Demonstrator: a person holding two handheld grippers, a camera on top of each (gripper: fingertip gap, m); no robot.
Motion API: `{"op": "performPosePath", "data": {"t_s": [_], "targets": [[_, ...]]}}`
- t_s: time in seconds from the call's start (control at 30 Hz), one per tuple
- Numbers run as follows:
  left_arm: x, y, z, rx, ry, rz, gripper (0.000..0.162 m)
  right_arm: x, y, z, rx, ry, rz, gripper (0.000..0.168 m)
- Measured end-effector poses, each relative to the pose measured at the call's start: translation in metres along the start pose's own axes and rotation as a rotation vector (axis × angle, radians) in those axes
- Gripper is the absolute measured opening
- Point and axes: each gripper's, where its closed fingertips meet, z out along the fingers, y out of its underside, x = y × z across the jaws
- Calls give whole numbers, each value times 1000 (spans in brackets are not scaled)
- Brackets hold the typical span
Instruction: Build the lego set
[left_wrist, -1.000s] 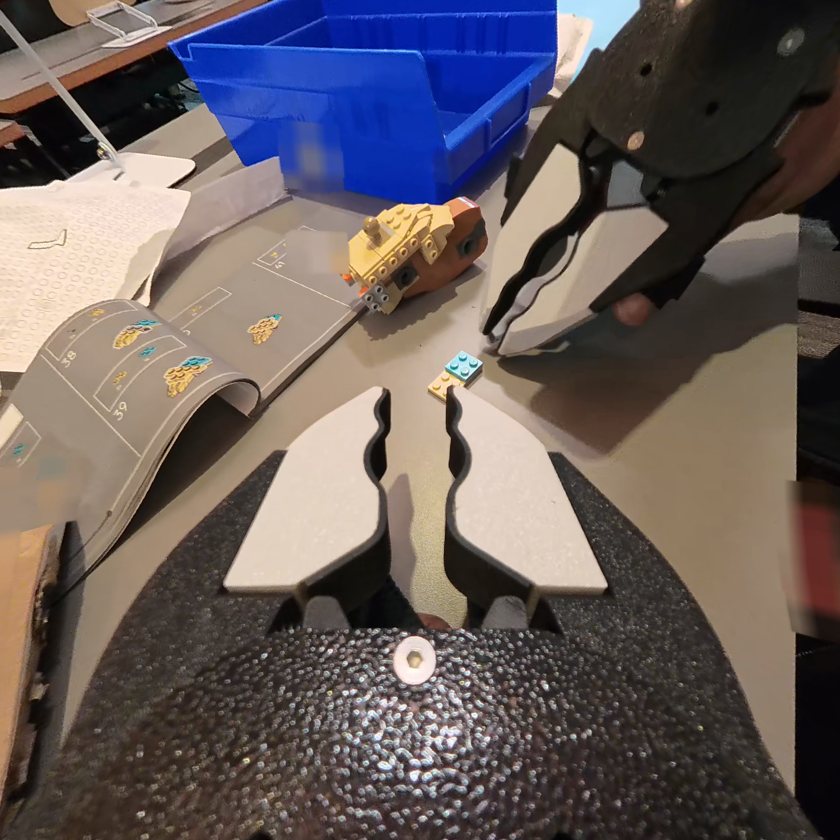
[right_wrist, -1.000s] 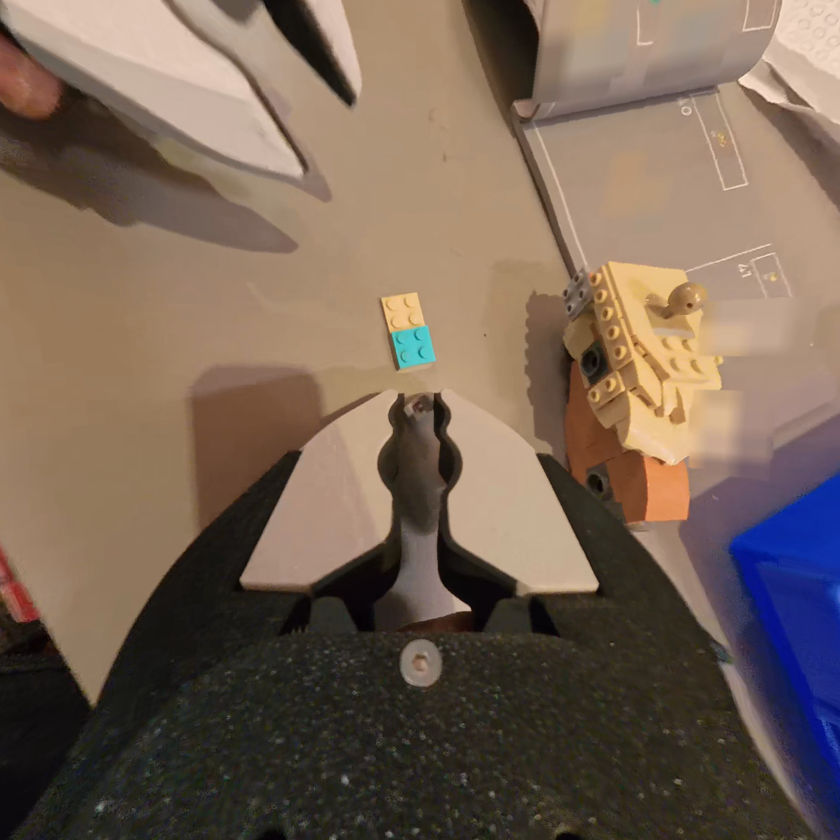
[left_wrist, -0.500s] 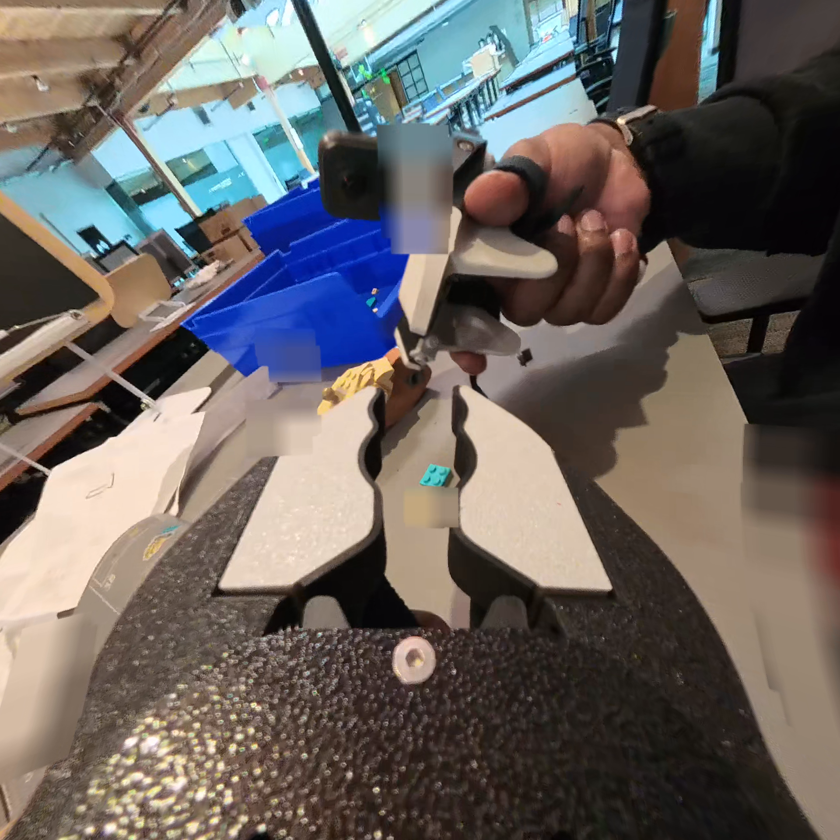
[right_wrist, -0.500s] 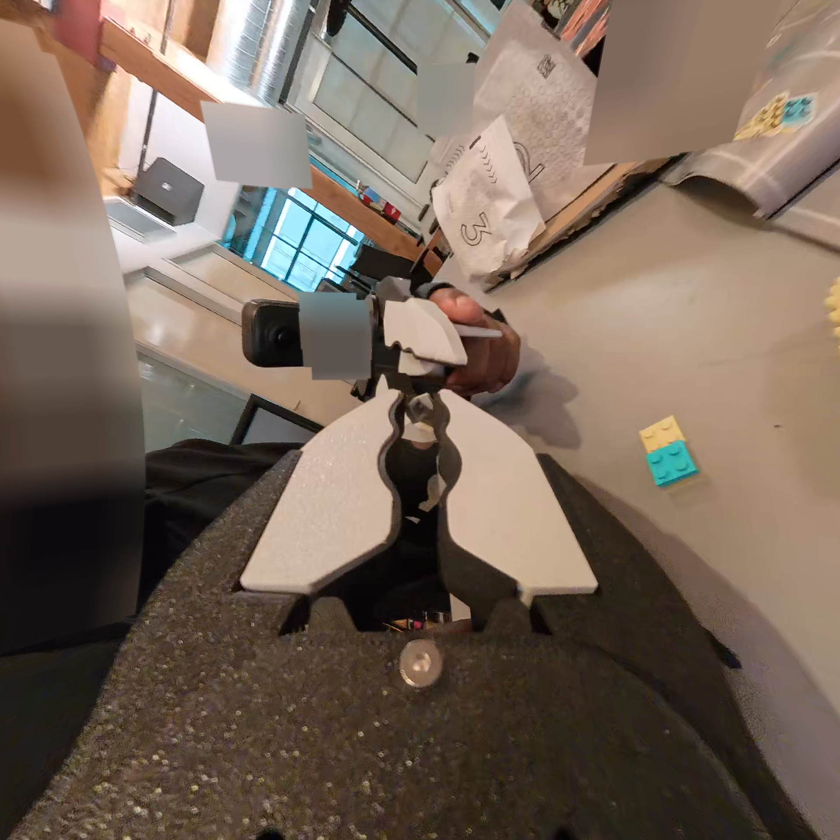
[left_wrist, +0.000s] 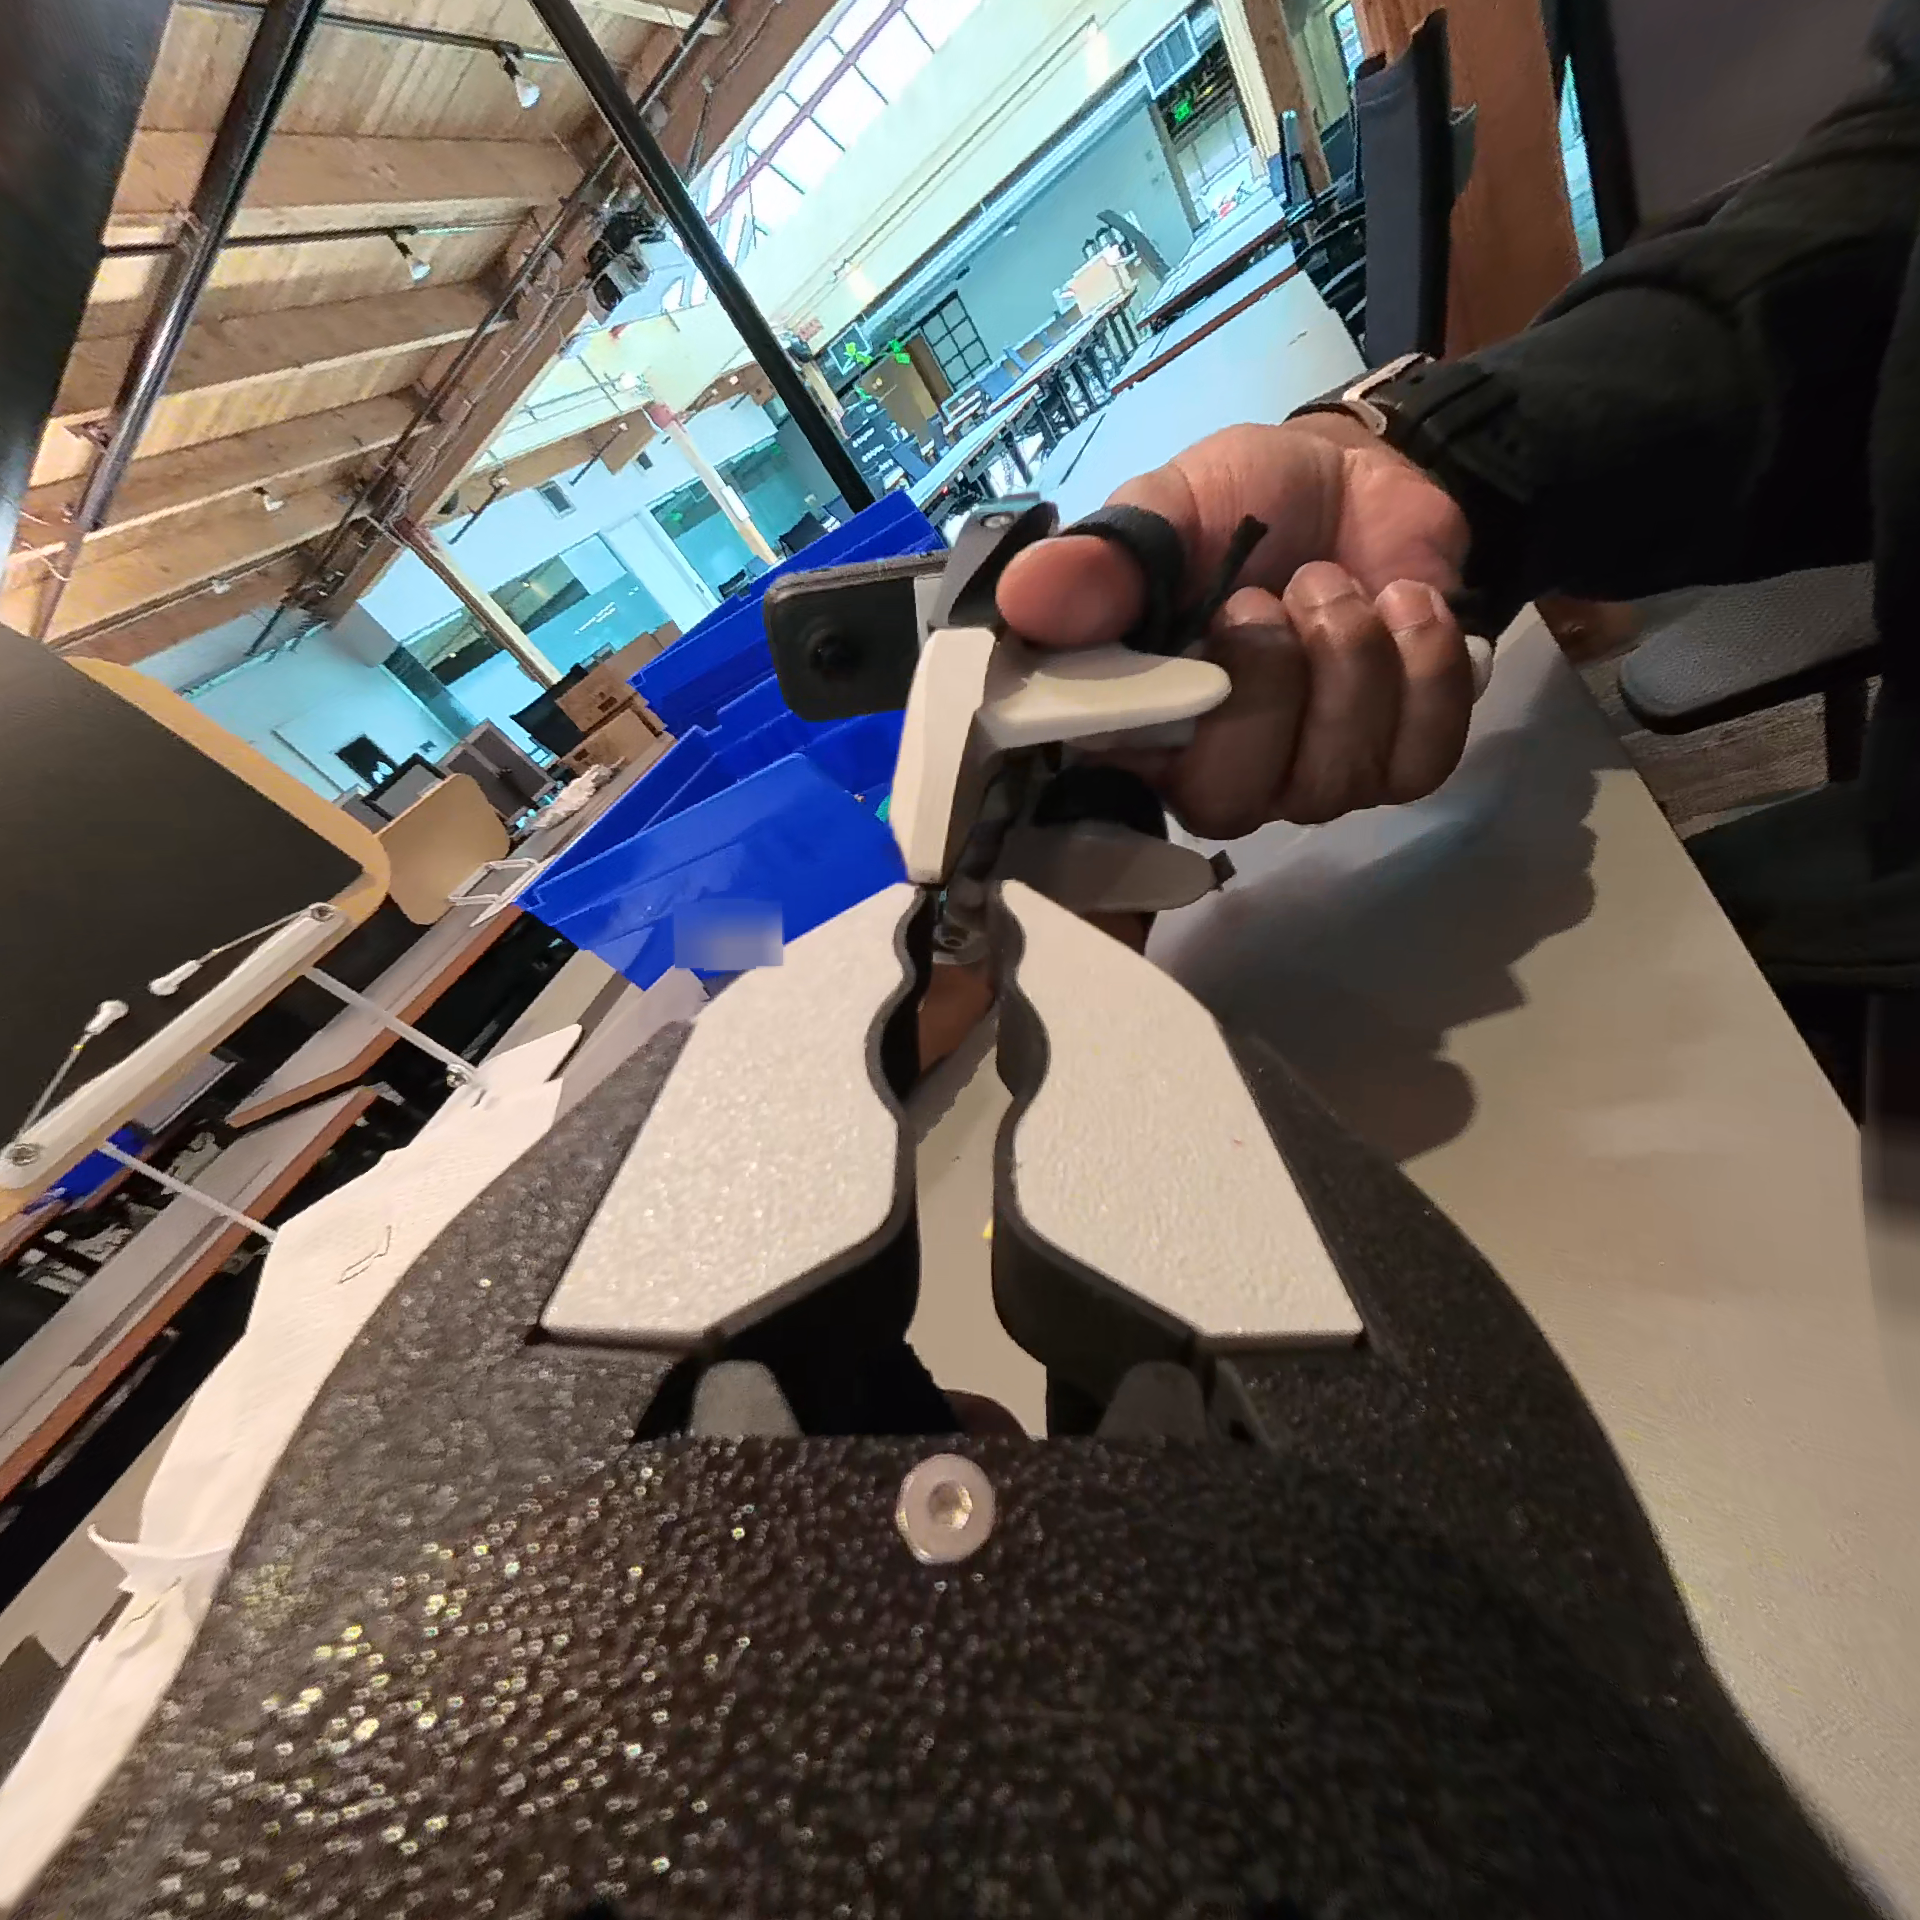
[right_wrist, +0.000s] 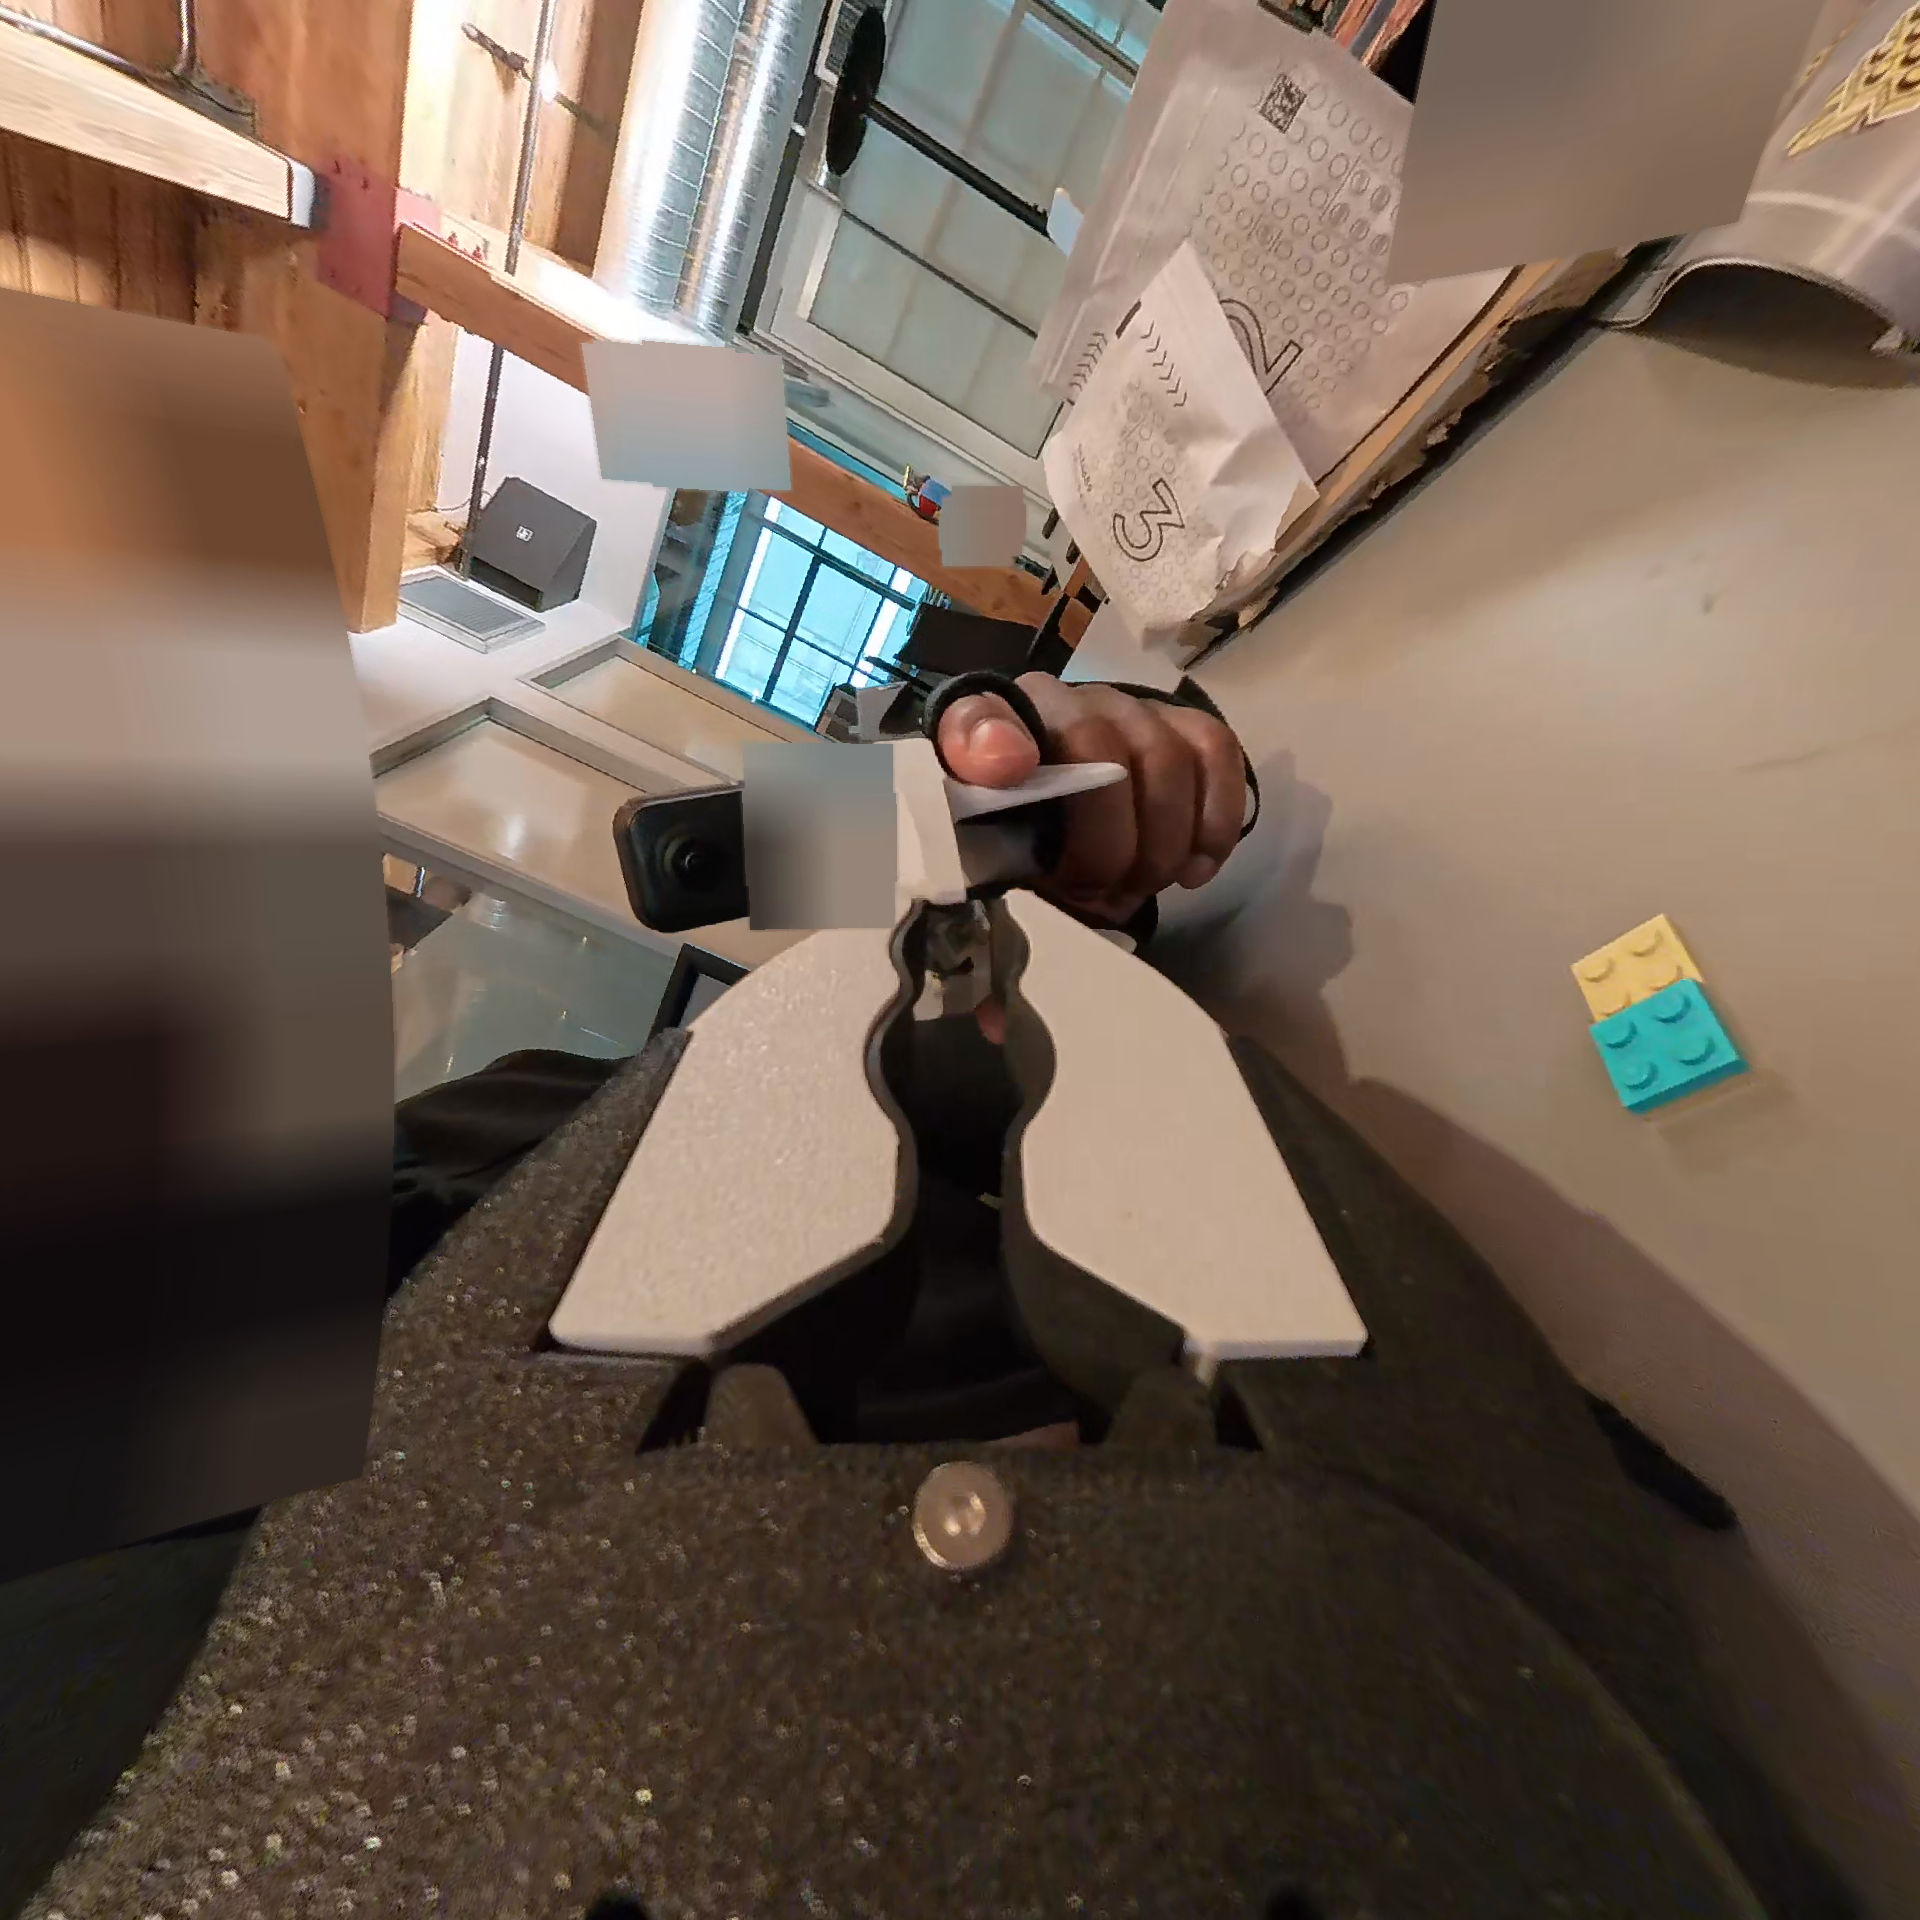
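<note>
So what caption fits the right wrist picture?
Two grippers meet tip to tip above the table, teal and yellow bricks lying aside.

Timber ceiling (left_wrist: 312, 343), tall windows (left_wrist: 790, 177), long tables (left_wrist: 1049, 416).

An open-plan workshop or office loft, probably: exposed timber ceiling beams (left_wrist: 260, 343), a metal duct (right_wrist: 717, 156), tall windows (left_wrist: 831, 135), long rows of tables (left_wrist: 1049, 364) and stacked blue storage bins (left_wrist: 748, 821).
</note>
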Motion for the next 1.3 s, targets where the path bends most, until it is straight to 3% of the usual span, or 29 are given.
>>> {"op": "performPosePath", "data": {"t_s": [0.17,0.37,0.67,0.93,1.07,1.2,1.3], "targets": [[2,3,0,-33,12,5,8,3,1,0,2,9,-4,12],[3,14,-1,-80,86,-195,8,13,-1,-9,-29,143,-168,14],[-5,68,-15,-373,168,-357,8,67,1,-37,-338,683,-597,20],[-1,80,-18,-434,211,-418,8,105,10,-33,-529,873,-751,26],[1,84,-20,-463,238,-440,8,115,10,-36,-623,916,-824,19],[2,86,-21,-476,245,-453,8,112,15,-32,-778,814,-959,16],[10,86,-22,-495,284,-468,8,108,22,-31,-966,643,-1140,16]]}}
